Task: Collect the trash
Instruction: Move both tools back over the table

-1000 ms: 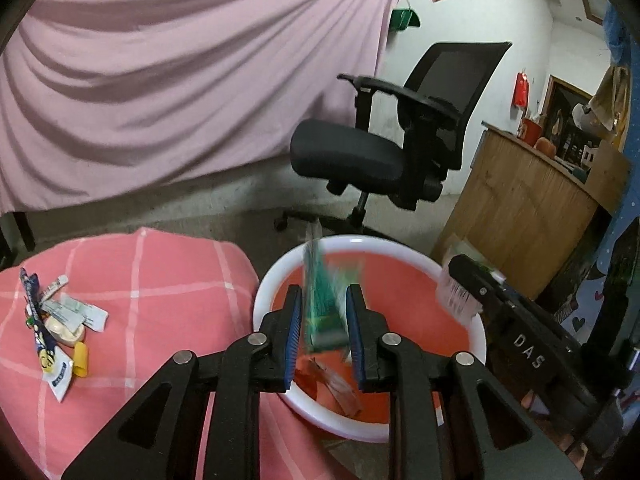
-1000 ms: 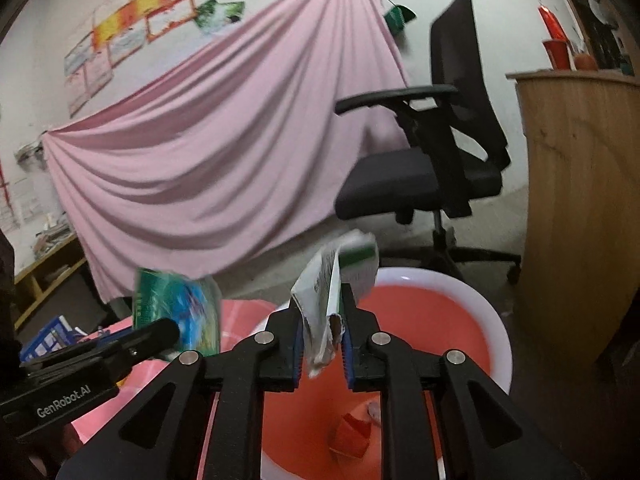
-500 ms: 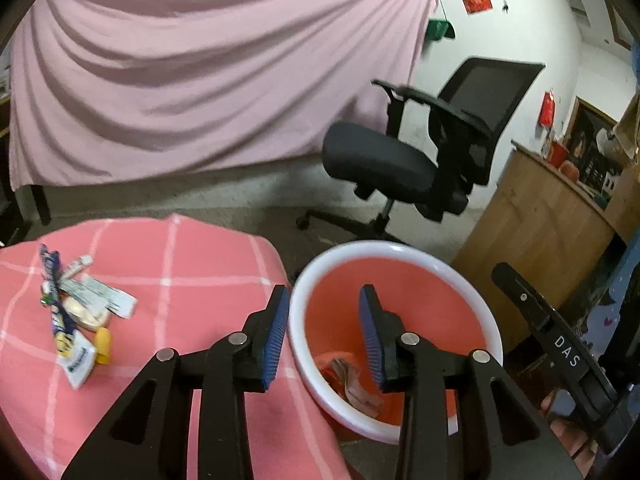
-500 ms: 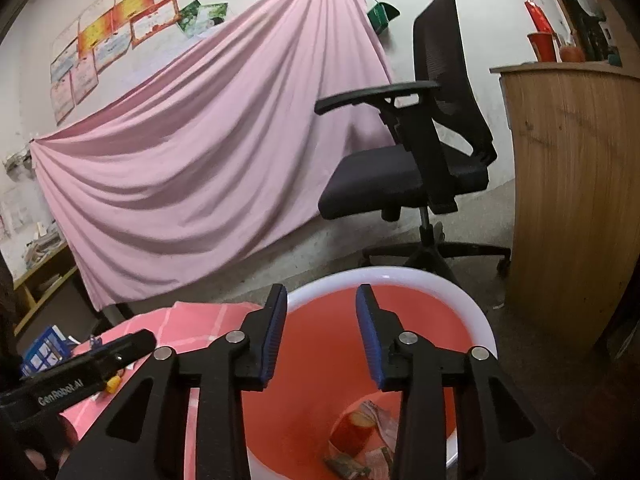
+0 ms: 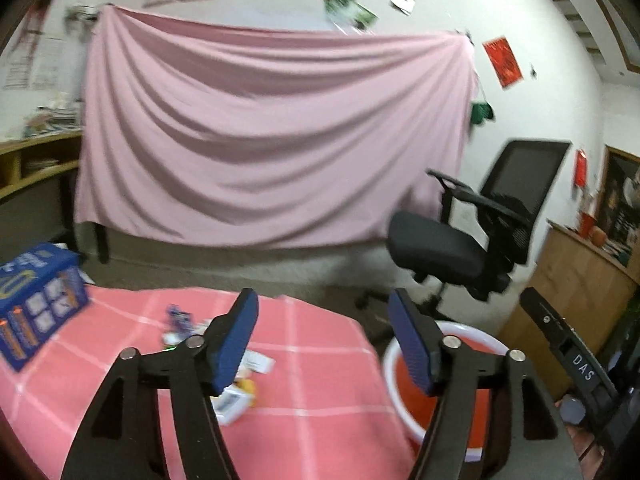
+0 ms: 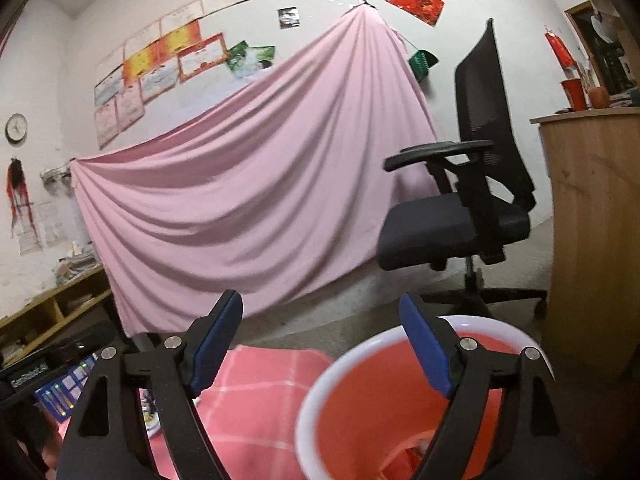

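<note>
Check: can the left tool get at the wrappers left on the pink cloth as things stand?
Probably yes. The left tool is empty, its jaws opening, and the wrappers lie uncovered on the pink cloth just below its left finger. The blue box sits well aside.

My left camera looks forward over the table (image 5: 320,400) with the pink checked cloth, tipped a little down, close to its right edge. My right camera sits near the red bin (image 6: 400,400) and looks almost level. Both views show the pink sheet (image 5: 272,140) on the wall, the black chair (image 6: 460,220) and the bin.
</note>
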Action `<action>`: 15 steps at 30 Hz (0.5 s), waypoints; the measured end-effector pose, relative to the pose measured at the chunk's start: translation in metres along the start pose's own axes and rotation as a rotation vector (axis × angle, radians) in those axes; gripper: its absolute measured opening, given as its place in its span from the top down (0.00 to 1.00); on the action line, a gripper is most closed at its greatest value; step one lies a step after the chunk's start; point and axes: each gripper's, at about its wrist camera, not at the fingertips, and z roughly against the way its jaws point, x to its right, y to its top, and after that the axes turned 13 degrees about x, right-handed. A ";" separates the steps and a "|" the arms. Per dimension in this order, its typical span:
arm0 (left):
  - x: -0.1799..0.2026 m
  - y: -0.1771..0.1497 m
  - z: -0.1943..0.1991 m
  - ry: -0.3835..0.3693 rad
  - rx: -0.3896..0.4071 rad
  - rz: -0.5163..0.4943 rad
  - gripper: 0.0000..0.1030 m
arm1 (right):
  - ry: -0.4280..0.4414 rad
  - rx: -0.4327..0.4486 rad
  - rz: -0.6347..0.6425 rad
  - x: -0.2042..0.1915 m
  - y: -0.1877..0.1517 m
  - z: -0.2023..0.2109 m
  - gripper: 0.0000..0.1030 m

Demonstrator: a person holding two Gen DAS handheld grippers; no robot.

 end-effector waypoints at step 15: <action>-0.098 -0.014 0.073 0.225 0.219 0.004 0.02 | 0.133 0.115 0.115 -0.076 -0.018 0.001 0.00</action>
